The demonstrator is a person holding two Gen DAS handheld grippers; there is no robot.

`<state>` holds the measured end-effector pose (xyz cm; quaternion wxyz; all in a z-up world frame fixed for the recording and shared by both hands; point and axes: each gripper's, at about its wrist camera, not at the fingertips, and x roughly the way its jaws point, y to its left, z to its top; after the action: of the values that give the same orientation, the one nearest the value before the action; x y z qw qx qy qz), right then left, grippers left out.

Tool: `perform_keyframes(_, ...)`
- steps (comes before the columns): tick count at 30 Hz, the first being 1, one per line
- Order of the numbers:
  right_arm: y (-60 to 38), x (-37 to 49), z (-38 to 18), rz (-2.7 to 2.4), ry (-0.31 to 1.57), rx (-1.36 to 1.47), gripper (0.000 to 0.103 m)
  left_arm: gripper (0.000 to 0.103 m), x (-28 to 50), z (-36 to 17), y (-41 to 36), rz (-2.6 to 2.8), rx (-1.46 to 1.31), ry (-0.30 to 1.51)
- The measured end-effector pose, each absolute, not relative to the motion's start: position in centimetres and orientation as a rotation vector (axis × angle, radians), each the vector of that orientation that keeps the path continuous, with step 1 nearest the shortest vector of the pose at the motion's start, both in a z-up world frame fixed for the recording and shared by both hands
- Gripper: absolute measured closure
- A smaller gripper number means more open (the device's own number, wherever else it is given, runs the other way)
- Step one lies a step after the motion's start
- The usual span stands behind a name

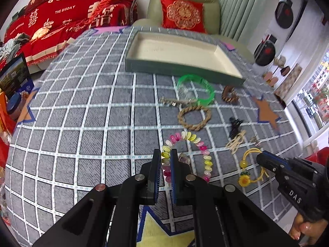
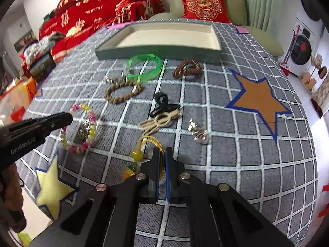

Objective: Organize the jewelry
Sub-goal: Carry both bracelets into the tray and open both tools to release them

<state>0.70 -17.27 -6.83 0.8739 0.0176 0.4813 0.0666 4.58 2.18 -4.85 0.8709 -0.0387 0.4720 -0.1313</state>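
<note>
Left gripper [image 1: 165, 160] was clamped on the bead bracelet [image 1: 188, 138] and right gripper [image 2: 161, 160] on the yellow cord [image 2: 153, 141], both well short of the tray [image 1: 131, 61], which lay straight ahead, long side across.

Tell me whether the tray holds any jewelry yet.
Empty. The shallow grey-green tray with cream lining shows only bare lining in both views.
</note>
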Motion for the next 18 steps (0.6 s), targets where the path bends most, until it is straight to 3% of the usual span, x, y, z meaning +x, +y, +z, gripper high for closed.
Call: perform_keyframes(18, -19.6, 5.9, 2.9, 0.216, 0.878, 0.126, 0.098, 0.084, 8.7, 4.6, 1.0, -0.352, -0.112, 0.831)
